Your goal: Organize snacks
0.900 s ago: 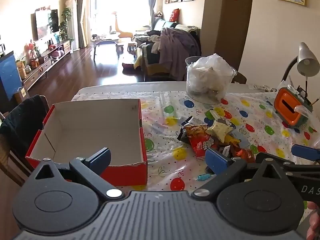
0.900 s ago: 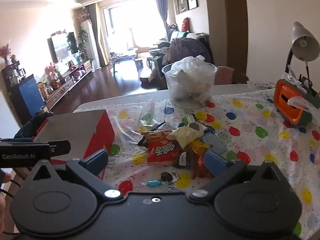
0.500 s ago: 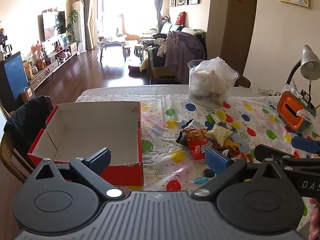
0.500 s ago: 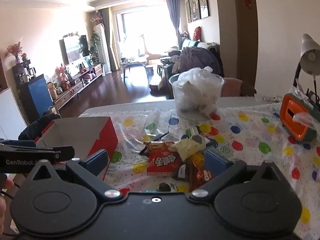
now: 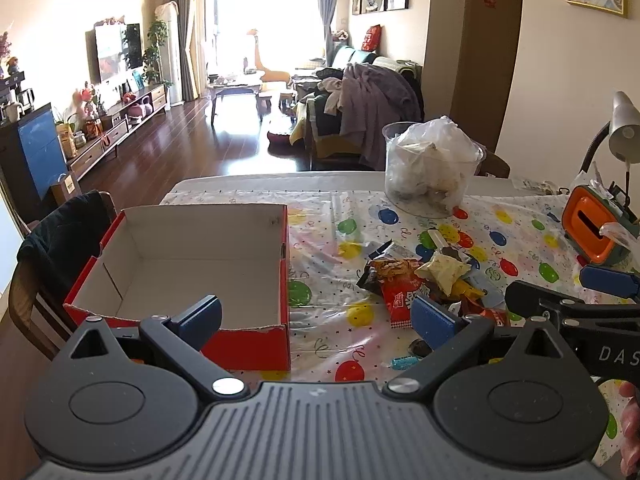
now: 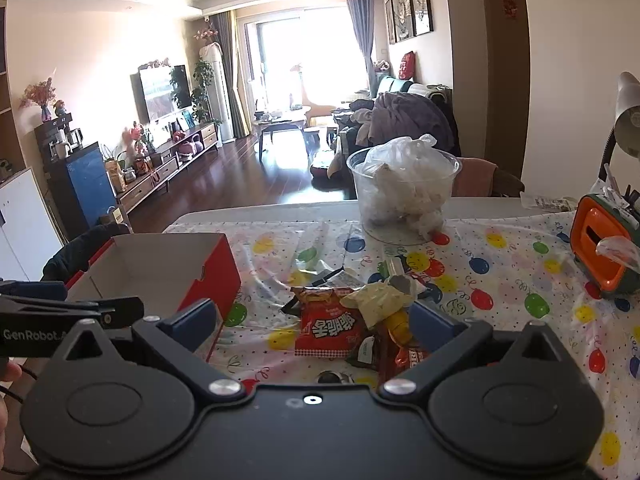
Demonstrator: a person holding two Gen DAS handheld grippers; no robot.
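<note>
A pile of snack packets (image 5: 424, 284) lies on the dotted tablecloth, with a red packet (image 6: 332, 332) and a pale yellow packet (image 6: 380, 300) on top. An empty red cardboard box (image 5: 192, 268) stands left of the pile; it also shows in the right wrist view (image 6: 160, 276). My left gripper (image 5: 316, 316) is open and empty, held above the table's near edge between box and pile. My right gripper (image 6: 312, 320) is open and empty, just in front of the pile. A small blue candy (image 5: 404, 362) lies near the front edge.
A clear plastic tub (image 5: 432, 176) stuffed with bags stands at the back. An orange and green holder (image 5: 592, 228) and a desk lamp (image 5: 620, 128) stand at the right. A chair with a dark jacket (image 5: 60, 240) is left of the box.
Both grippers have pulled back and risen a little, so the table looks lower and farther in both views. Both stay open and empty. Nothing on the table has moved.
</note>
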